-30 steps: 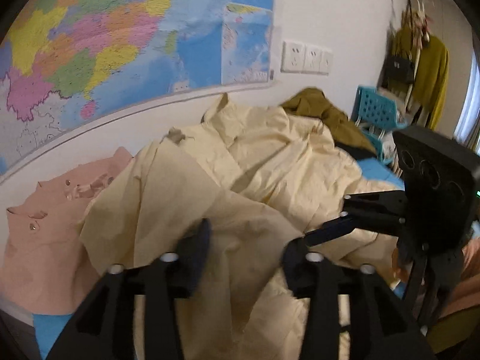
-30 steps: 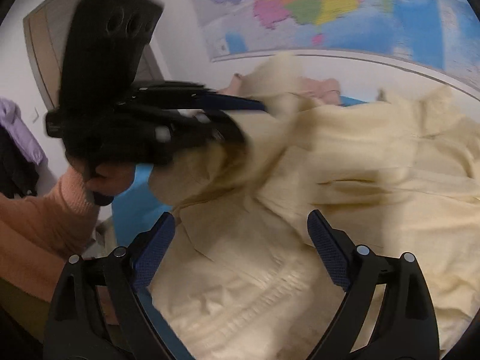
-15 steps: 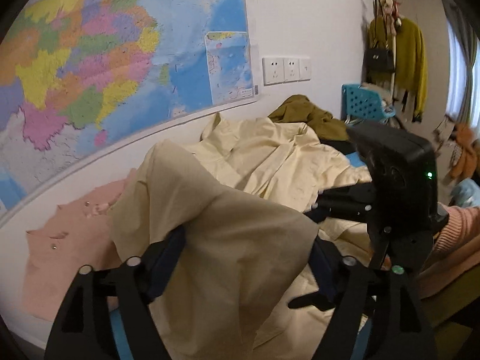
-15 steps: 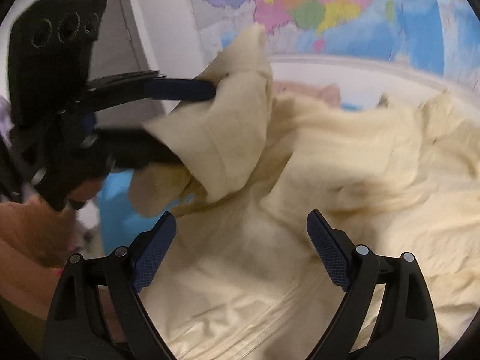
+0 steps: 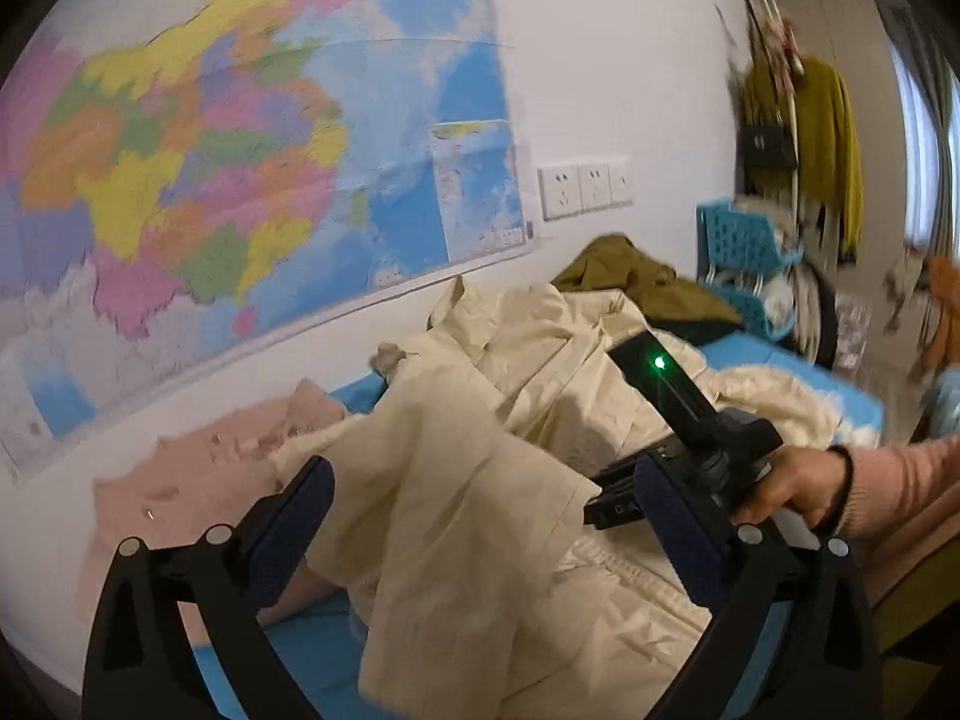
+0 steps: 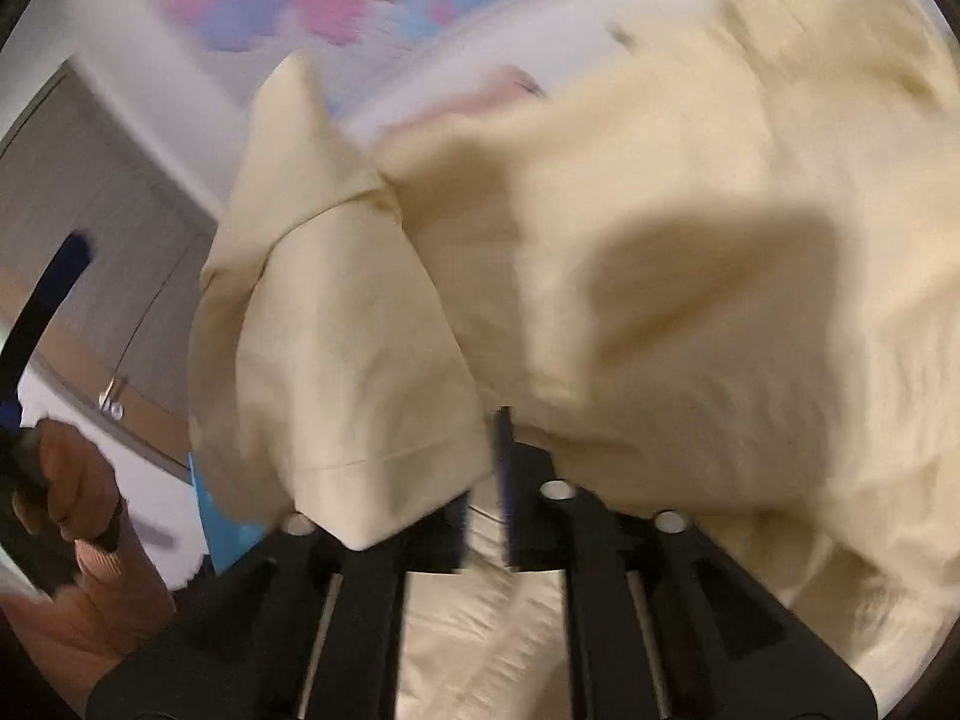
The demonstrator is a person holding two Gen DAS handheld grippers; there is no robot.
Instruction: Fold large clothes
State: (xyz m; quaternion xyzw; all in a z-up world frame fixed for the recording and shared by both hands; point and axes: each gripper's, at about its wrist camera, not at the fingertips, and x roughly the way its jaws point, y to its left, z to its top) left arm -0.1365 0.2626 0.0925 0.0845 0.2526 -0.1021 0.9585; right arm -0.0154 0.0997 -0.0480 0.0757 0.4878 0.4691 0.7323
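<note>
A large cream garment (image 5: 528,372) lies crumpled on a blue-sheeted bed (image 5: 798,384). One raised fold (image 5: 444,492) of it stands between the fingers of my left gripper (image 5: 485,474). That gripper is open and still spreading, and its pads touch no cloth. In the right wrist view the same fold (image 6: 336,330) drapes over the left finger of my right gripper (image 6: 483,468). Its jaws are closing on the hem, and a narrow gap still shows between the pads. The picture is blurred. A hand (image 5: 786,486) holds the right gripper's black body (image 5: 684,402) at the fold's right edge.
A pink garment (image 5: 198,480) lies flat by the wall under a big map (image 5: 240,150). An olive garment (image 5: 636,276) and a blue basket (image 5: 738,240) are at the far end of the bed. A mustard coat (image 5: 828,138) hangs beyond. A door (image 6: 90,240) is at the left.
My left jaws spread wide and let go of the raised fold. My right gripper rolled, dropped to the fold's hem and narrowed its jaws there.
</note>
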